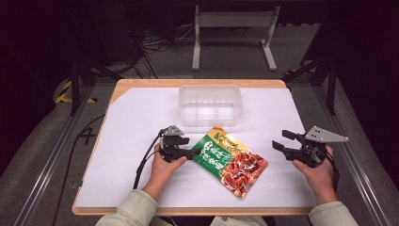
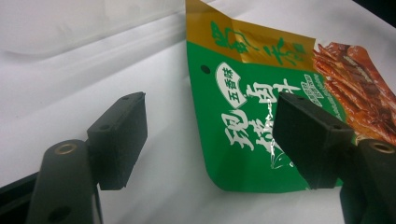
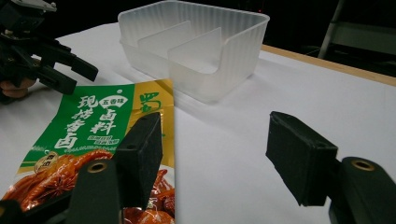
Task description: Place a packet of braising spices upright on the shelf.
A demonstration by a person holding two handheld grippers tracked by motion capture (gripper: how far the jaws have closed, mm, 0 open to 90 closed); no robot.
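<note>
Left gripper [image 1: 194, 153]: jaws wide apart at the green corner of the seasoning packet [image 1: 230, 160], one pad over its printed face, nothing pinched. Right gripper [image 1: 278, 140]: jaws spread, empty, just beside the packet's red end. Packet flat on the white table sheet [image 1: 131, 127], between both grippers. Clear plastic bin [image 1: 210, 104] behind it, divided into compartments, all empty.

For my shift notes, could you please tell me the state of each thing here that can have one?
Snack packet: sealed, lying flat on the table.
Clear container: upright, empty, lidless.
Left gripper: open, jaws at the packet's edge.
Right gripper: open, holding nothing.
</note>
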